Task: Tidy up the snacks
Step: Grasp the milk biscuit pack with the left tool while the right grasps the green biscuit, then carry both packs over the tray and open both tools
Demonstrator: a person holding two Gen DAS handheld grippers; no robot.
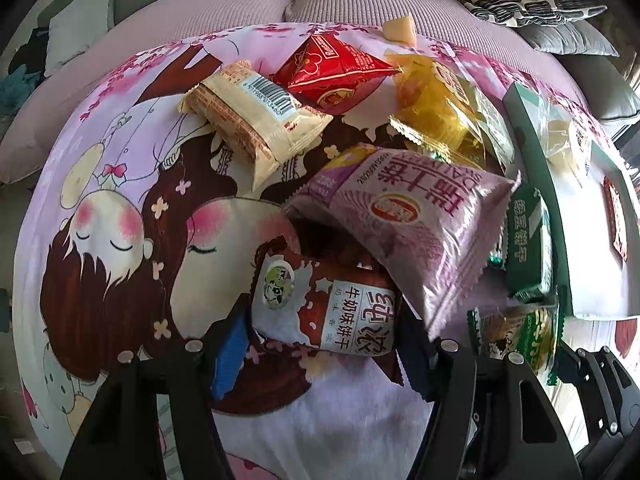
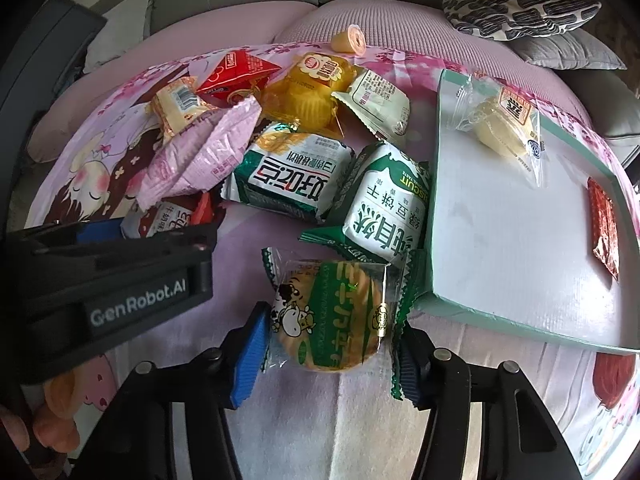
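Observation:
Several snack packets lie piled on a pink cartoon cloth. My left gripper (image 1: 324,344) has its jaws around a brown-and-white milk biscuit packet (image 1: 324,312); the blue pads touch its ends. A purple packet (image 1: 416,216) leans over it. My right gripper (image 2: 332,340) has its pads against a green clear-wrapped round biscuit packet (image 2: 332,316), which also shows in the left wrist view (image 1: 516,332). A green-rimmed white tray (image 2: 516,240) at right holds a pale cake packet (image 2: 504,120) and a red packet (image 2: 604,228).
A cream packet (image 1: 256,116), a red triangular packet (image 1: 332,72) and a yellow packet (image 1: 436,108) lie farther back. Two green-and-white packets (image 2: 296,176) (image 2: 380,208) sit left of the tray. Sofa cushions and a patterned pillow (image 2: 520,4) lie behind.

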